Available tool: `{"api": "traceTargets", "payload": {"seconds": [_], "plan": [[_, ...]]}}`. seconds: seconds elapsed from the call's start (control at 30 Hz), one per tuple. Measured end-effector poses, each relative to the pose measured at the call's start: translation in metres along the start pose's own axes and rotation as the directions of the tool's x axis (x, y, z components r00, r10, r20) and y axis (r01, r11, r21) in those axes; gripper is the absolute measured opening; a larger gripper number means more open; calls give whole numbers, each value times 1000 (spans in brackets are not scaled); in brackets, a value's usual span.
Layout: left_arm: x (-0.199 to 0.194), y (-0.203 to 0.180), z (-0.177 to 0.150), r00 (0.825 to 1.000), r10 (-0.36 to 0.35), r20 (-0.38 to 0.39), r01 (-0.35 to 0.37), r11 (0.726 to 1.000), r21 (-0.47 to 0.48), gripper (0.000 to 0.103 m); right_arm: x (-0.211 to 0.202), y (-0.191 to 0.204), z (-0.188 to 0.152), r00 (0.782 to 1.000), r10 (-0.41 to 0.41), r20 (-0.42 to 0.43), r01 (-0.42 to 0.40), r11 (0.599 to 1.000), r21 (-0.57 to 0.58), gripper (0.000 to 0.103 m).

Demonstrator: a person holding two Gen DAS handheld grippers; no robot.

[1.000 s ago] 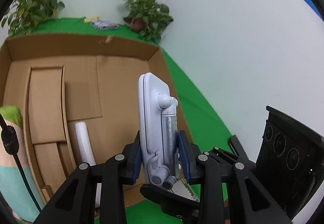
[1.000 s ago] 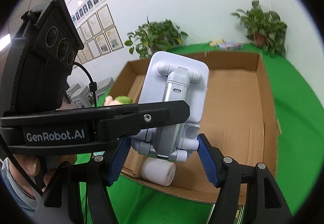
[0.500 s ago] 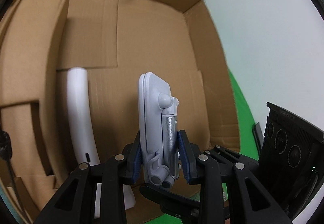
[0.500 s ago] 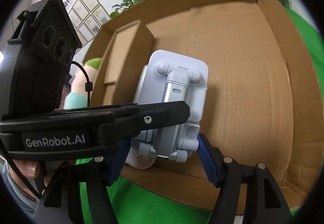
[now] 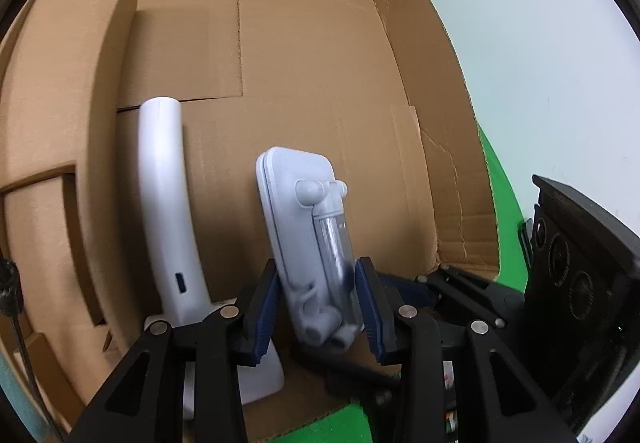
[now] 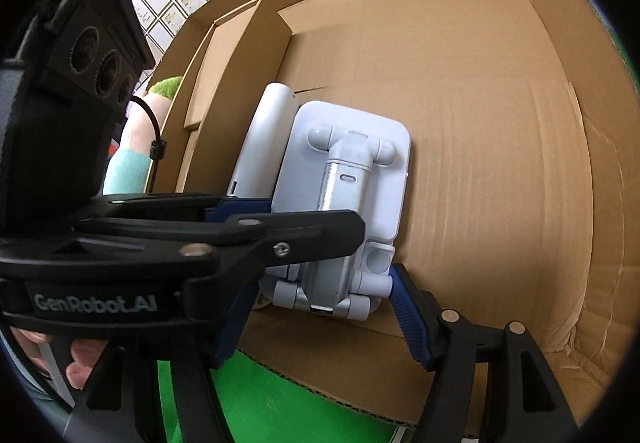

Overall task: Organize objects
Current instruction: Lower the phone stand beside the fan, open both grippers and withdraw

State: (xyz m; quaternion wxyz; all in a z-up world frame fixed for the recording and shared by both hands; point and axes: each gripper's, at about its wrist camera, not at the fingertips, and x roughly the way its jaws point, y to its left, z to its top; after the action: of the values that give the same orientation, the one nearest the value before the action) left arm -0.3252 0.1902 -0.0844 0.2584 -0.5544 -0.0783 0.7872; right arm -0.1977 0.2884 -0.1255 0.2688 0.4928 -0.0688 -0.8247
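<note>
Between the left tool's pads: phone stand.

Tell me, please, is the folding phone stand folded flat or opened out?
Folded flat: the phone stand has its silver arm lying against the white plate, between the fingers of the left hand-held gripper, over the cardboard box.

the stand sits inside the box, near its front wall, between the fingers of the left gripper. just left of the stand lies the tube, running toward the back of the box. a flap rises left of the tube. in the right wrist view the right gripper is before the stand, the tube beside its left edge.
</note>
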Motion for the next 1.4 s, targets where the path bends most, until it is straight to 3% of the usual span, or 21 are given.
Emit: {"api": "traceTargets", "payload": {"seconds": [0.27,0.33,0.67,0.83,0.97,1.03,1.07,1.1,1.13,1.17,1.23,1.27,1.3,1.33,1.4], "plan": [[-24,6,-9,1000,4,30,-5,1000,11,34,4,4,-8,996,-76,-43,75,997,-18,66],[-31,9,-12,998,34,48,-35,999,7,34,4,6,-9,996,-80,-48,79,997,-19,66],[-78,27,-32,988,50,144,-51,999,6,34,6,17,-14,995,-89,-45,87,995,-47,68],[-97,26,-45,979,68,194,-74,997,21,34,12,23,-24,988,-153,-35,151,987,-61,53],[-108,25,-60,964,118,238,-128,991,30,35,9,24,-37,989,-149,-14,148,988,-37,53],[-118,23,-72,942,158,298,-177,983,40,35,0,23,-44,978,-205,21,206,978,-16,54],[-125,20,-80,921,188,342,-217,975,47,35,-11,23,-50,968,-245,58,245,969,2,56],[-133,15,-91,889,232,395,-274,960,52,36,-21,24,-56,963,-252,97,251,968,20,69],[-137,10,-101,860,266,436,-320,946,54,46,-33,26,-64,961,-242,135,239,970,38,86],[-142,5,-111,827,302,475,-368,928,51,65,-47,30,-76,957,-231,176,226,973,50,89],[-152,-5,-133,746,376,549,-461,887,19,94,-66,33,-88,947,-240,215,235,971,52,100],[-158,-10,-144,705,401,586,-495,869,0,103,-74,36,-96,932,-272,239,269,962,45,103],[-163,-15,-156,665,418,619,-521,853,-17,103,-79,49,-105,914,-304,269,304,952,41,102],[-167,-19,-166,641,430,636,-537,843,-29,103,-83,45,-107,897,-318,307,320,946,45,102],[-170,-23,-182,612,464,641,-562,825,-60,103,-90,40,-95,892,-292,345,289,955,62,102]]}}
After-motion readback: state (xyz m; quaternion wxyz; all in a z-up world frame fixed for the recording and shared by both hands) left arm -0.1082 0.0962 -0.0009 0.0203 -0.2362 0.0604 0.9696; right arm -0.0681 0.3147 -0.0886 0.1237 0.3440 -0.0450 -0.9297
